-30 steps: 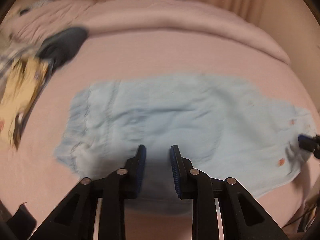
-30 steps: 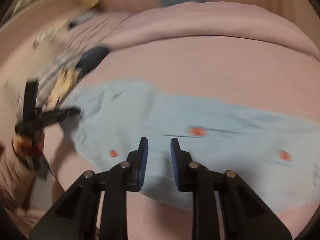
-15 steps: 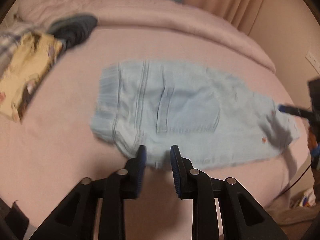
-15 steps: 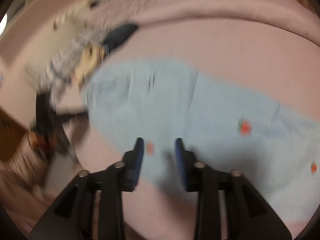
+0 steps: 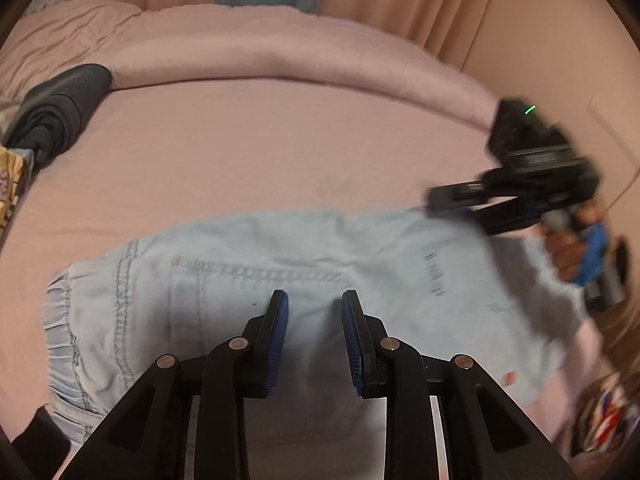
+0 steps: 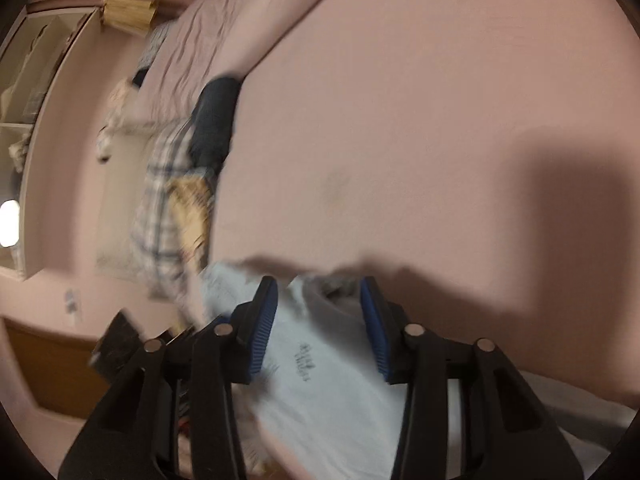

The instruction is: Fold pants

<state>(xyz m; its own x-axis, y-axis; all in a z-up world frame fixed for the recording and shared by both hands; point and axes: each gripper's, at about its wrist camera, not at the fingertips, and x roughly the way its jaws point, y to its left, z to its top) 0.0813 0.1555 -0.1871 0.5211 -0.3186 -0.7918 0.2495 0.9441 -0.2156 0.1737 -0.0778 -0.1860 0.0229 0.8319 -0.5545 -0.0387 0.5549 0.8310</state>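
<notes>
Light blue denim pants (image 5: 304,280) lie flat across the pink bed (image 5: 260,152), waistband at the left, small red marks near the right end. My left gripper (image 5: 314,300) is open and empty, just above the pants' middle by the back pocket. My right gripper (image 5: 452,200) shows at the right in the left wrist view, over the pants' leg end. In the right wrist view my right gripper (image 6: 318,288) is open with the pale blue cloth (image 6: 320,360) lying between and under its fingers; the view is tilted and blurred.
A folded dark garment (image 5: 60,108) and a yellow printed cloth (image 5: 12,184) lie at the bed's left side. A rolled pink duvet (image 5: 280,52) runs along the far edge. Curtains and wall stand behind. A plaid garment (image 6: 164,200) hangs off the bed side.
My left gripper has dropped closer over the pants' middle. My right gripper has swung in low over the leg end and rolled, and its jaws have widened.
</notes>
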